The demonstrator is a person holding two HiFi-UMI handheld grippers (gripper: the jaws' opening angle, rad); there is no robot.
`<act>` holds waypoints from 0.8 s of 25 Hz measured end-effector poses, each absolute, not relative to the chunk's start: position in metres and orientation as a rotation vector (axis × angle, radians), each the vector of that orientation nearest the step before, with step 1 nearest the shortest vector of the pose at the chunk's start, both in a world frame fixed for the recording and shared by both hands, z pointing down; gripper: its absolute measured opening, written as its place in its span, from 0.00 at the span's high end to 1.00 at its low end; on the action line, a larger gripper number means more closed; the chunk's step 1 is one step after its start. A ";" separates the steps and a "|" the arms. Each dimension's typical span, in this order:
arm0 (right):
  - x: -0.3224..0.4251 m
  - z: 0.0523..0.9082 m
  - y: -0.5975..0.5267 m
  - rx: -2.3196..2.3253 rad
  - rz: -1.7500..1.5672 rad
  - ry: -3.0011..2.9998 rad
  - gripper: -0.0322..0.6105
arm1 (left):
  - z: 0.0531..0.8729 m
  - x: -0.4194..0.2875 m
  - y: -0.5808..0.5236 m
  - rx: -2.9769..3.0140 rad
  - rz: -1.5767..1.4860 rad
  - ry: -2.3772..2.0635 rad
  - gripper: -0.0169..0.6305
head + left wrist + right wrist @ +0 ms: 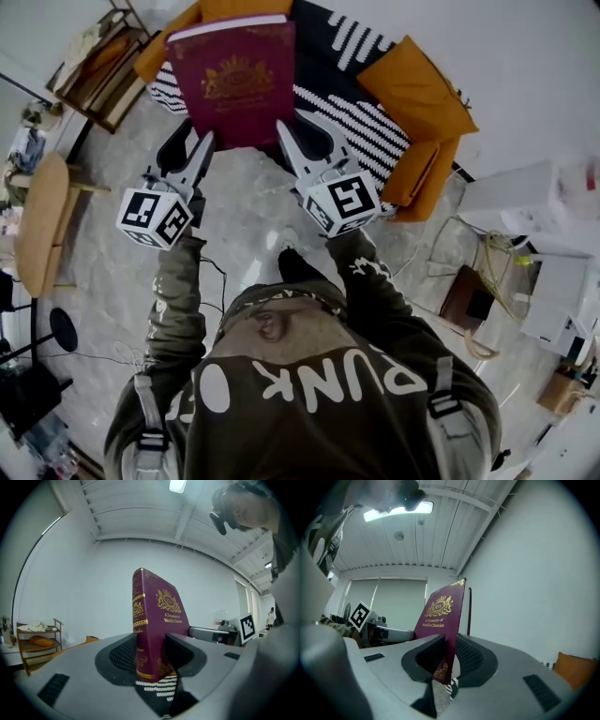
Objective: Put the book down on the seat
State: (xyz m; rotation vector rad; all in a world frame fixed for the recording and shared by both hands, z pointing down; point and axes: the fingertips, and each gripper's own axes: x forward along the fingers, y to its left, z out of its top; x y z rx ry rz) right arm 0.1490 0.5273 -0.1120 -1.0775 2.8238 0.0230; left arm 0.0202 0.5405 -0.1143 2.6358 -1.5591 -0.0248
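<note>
A maroon hardback book with gold crest and lettering is held upright in the air in front of me, above the seat. My left gripper is shut on the book's lower left edge, and my right gripper is shut on its lower right edge. In the left gripper view the book stands between the jaws, spine showing. In the right gripper view the book is pinched by its cover edge. The seat is a sofa with a black and white striped cover and orange cushions, below the book.
An orange cushion lies on the sofa's right end. A wooden shelf stands at the upper left and a round wooden table at the left. White boxes and clutter sit at the right. Marble floor lies below.
</note>
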 end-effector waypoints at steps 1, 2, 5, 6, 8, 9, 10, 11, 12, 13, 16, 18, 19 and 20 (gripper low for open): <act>0.150 -0.113 0.512 -1.074 0.019 2.824 0.82 | -0.116 0.021 0.525 2.632 -0.028 -1.565 0.70; 0.150 -0.114 0.498 -1.071 0.017 2.825 0.82 | -0.116 0.021 0.511 2.629 -0.030 -1.571 0.70; 0.148 -0.113 0.462 -1.072 0.020 2.828 0.82 | -0.114 0.019 0.475 2.624 -0.026 -1.572 0.70; 0.147 -0.112 0.453 -1.074 0.020 2.829 0.82 | -0.112 0.019 0.466 2.623 -0.023 -1.567 0.70; 0.145 -0.110 0.435 -1.081 0.012 2.830 0.82 | -0.109 0.016 0.448 2.623 -0.021 -1.559 0.70; 0.143 -0.108 0.425 -1.084 0.008 2.831 0.82 | -0.107 0.015 0.438 2.622 -0.022 -1.557 0.70; 0.141 -0.106 0.415 -1.087 0.002 2.833 0.82 | -0.105 0.012 0.428 2.620 -0.023 -1.554 0.70; 0.139 -0.104 0.404 -1.092 -0.003 2.835 0.82 | -0.103 0.009 0.417 2.618 -0.024 -1.550 0.70; 0.136 -0.100 0.394 -1.098 -0.007 2.838 0.82 | -0.100 0.007 0.406 2.616 -0.025 -1.545 0.70; 0.132 -0.097 0.382 -1.105 -0.011 2.841 0.82 | -0.096 0.003 0.394 2.614 -0.027 -1.538 0.70; 0.120 -0.082 0.342 -1.126 -0.033 2.854 0.82 | -0.081 -0.009 0.353 2.603 -0.026 -1.517 0.70; 0.110 -0.068 0.310 -1.147 -0.062 2.861 0.82 | -0.066 -0.019 0.321 2.591 -0.022 -1.497 0.70; 0.105 -0.060 0.293 -1.160 -0.077 2.866 0.82 | -0.058 -0.025 0.304 2.584 -0.019 -1.483 0.70; 0.099 -0.053 0.275 -1.173 -0.089 2.871 0.82 | -0.050 -0.031 0.285 2.576 -0.018 -1.468 0.70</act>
